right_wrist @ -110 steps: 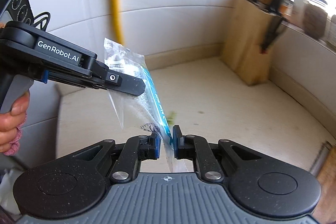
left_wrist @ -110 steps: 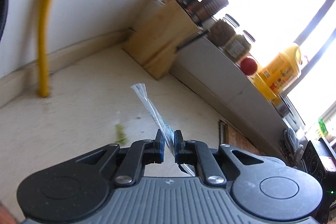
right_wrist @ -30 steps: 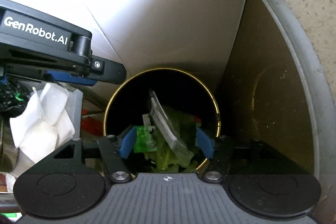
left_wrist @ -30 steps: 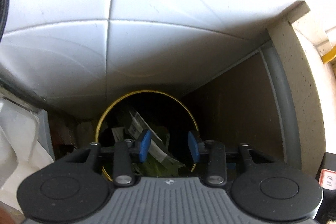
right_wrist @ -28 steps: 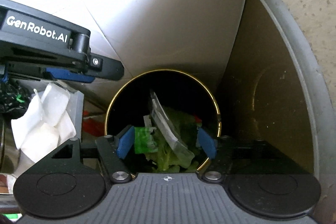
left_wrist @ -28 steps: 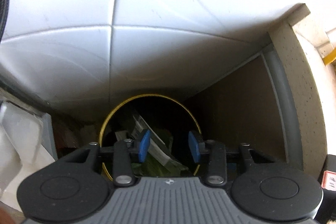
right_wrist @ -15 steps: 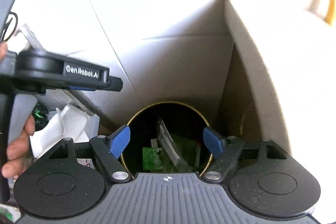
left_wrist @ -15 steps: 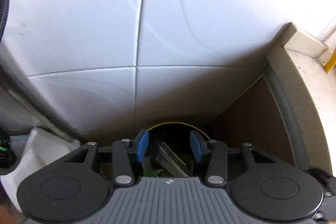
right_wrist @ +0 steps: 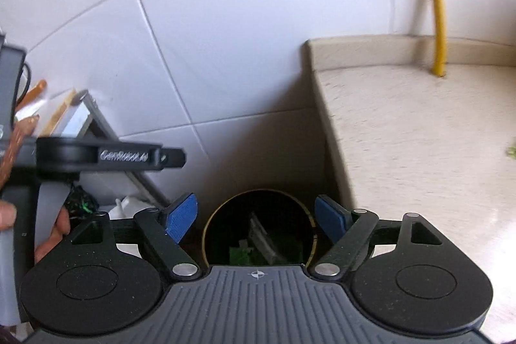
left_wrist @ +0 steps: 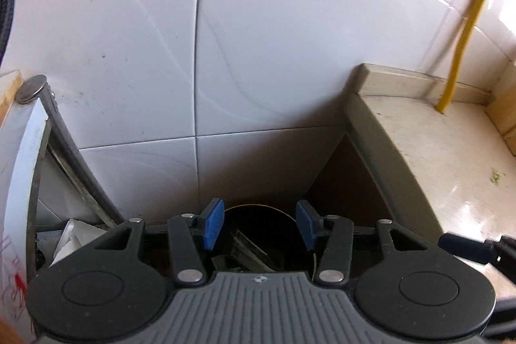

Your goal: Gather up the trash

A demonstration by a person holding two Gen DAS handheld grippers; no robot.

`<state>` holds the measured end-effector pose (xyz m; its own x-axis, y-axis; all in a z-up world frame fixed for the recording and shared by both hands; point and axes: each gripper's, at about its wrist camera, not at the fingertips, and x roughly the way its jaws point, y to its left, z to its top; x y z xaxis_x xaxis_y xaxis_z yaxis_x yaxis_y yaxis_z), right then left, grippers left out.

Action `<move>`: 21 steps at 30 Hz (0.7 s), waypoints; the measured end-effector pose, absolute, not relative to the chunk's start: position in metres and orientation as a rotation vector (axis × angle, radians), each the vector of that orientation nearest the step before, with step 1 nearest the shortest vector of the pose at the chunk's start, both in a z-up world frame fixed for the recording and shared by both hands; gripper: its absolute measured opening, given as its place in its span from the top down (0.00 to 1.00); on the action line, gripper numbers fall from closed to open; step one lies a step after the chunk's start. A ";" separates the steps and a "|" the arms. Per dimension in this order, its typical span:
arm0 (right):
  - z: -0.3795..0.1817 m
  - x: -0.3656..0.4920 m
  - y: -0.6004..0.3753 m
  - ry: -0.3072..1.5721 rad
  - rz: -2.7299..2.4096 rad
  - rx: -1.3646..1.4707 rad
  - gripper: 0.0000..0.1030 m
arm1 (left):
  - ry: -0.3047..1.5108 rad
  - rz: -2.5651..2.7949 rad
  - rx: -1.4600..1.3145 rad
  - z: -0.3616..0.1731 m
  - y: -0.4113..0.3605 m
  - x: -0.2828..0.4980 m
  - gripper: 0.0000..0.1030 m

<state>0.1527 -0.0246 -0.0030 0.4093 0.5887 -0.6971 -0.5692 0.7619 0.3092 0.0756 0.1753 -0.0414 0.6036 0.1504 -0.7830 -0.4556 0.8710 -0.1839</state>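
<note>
A round black trash bin (right_wrist: 213, 228) with a gold rim sits on the floor in the corner beside the counter. Inside it lie the clear plastic wrapper (right_wrist: 262, 239) and green leafy scraps (right_wrist: 238, 253). The wrapper (left_wrist: 248, 249) also shows in the left wrist view, down in the bin (left_wrist: 258, 216). My left gripper (left_wrist: 260, 224) hangs open above the bin with nothing between its blue pads. My right gripper (right_wrist: 256, 220) is open wide, also empty. The left gripper (right_wrist: 174, 158) appears in the right wrist view, held by a hand (right_wrist: 48, 234). A small green scrap (left_wrist: 494, 176) lies on the counter.
The beige counter (right_wrist: 419, 134) rises to the right of the bin, with a yellow pipe (right_wrist: 437, 5) at its back. White wall tiles (left_wrist: 274, 54) stand behind. Left of the bin are a leaning metal frame (left_wrist: 64, 157) and white crumpled plastic (left_wrist: 69, 237).
Both grippers let go of the wrapper, which now lies in the bin. Since then both have risen and tilted up, so the bin looks smaller and the counter has come into view.
</note>
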 end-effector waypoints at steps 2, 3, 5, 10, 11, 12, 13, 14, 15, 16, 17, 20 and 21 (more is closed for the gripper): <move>-0.001 0.149 -0.031 0.877 0.707 0.027 0.17 | 0.849 0.357 -0.387 -0.038 0.166 0.070 0.55; 0.000 0.149 -0.037 0.874 0.698 0.031 0.17 | 0.847 0.355 -0.384 -0.036 0.162 0.066 0.55; 0.000 0.143 -0.045 0.869 0.680 0.044 0.17 | 0.846 0.349 -0.376 -0.035 0.154 0.060 0.55; 0.005 0.126 -0.062 0.860 0.643 0.062 0.17 | 0.843 0.322 -0.357 -0.029 0.134 0.040 0.55; 0.006 0.123 -0.066 0.858 0.638 0.064 0.17 | 0.843 0.315 -0.351 -0.027 0.129 0.036 0.54; 0.007 0.120 -0.068 0.855 0.634 0.066 0.17 | 0.843 0.310 -0.343 -0.025 0.125 0.033 0.54; 0.010 0.117 -0.072 0.850 0.629 0.069 0.17 | 0.842 0.304 -0.338 -0.024 0.121 0.031 0.54; 0.012 0.114 -0.076 0.844 0.624 0.072 0.17 | 0.839 0.295 -0.334 -0.021 0.118 0.029 0.53; 0.014 0.111 -0.080 0.834 0.614 0.074 0.17 | 0.836 0.285 -0.332 -0.019 0.114 0.028 0.52; 0.017 0.108 -0.084 0.825 0.603 0.075 0.16 | 0.828 0.272 -0.329 -0.015 0.110 0.027 0.51; 0.019 0.105 -0.089 0.813 0.588 0.076 0.16 | 0.819 0.262 -0.324 -0.012 0.106 0.026 0.50; 0.025 0.100 -0.103 0.791 0.542 0.088 0.16 | 0.790 0.226 -0.298 -0.001 0.093 0.024 0.48; 0.026 0.099 -0.109 0.786 0.528 0.095 0.16 | 0.781 0.213 -0.290 0.002 0.088 0.024 0.48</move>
